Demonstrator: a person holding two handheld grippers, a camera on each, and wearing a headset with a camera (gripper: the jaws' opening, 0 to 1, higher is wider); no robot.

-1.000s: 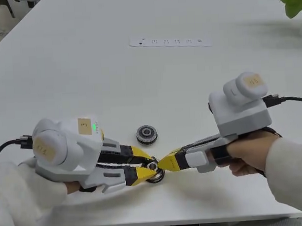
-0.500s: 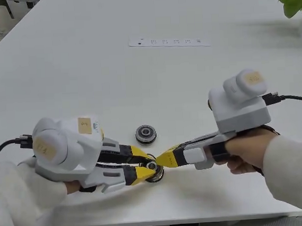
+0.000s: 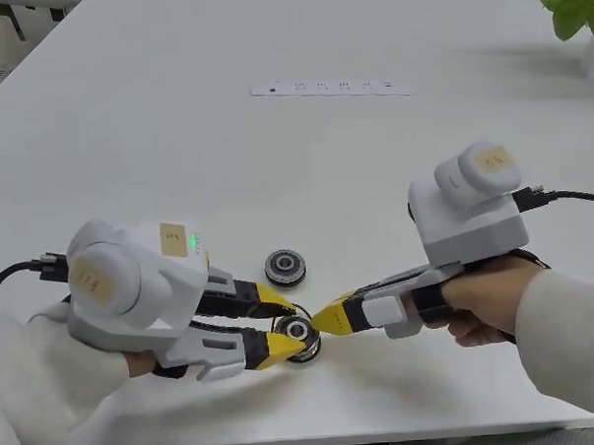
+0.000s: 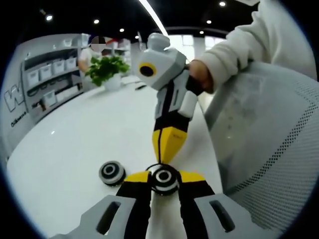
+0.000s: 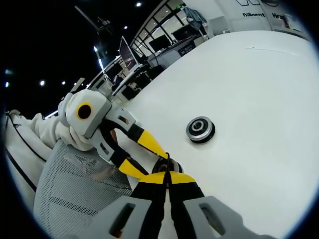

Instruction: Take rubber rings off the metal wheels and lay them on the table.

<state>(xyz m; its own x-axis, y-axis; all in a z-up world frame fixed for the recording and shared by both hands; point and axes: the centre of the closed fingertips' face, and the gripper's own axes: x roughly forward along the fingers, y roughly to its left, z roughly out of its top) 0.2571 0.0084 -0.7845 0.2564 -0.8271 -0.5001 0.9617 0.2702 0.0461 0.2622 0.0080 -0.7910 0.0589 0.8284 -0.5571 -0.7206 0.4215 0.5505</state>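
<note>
Metal wheel point(image 3: 296, 331) flat, hub upward, clamped in left claw point(image 3: 297, 328), right claw point(image 3: 318, 323) pinching its rubber ring point(image 4: 158, 164)

Legible: just a large "W" point(image 4: 11, 98) on the wall beyond the bench point(image 4: 70, 144); smaller lettering under it too blurred. Tan stickers point(image 3: 171, 238) atop the left hand-held gripper point(image 3: 288, 328) and right hand-held gripper point(image 3: 317, 323), marks unreadable. Printed white strip point(image 3: 329, 87) on the bench's far side, likewise unreadable.
</note>
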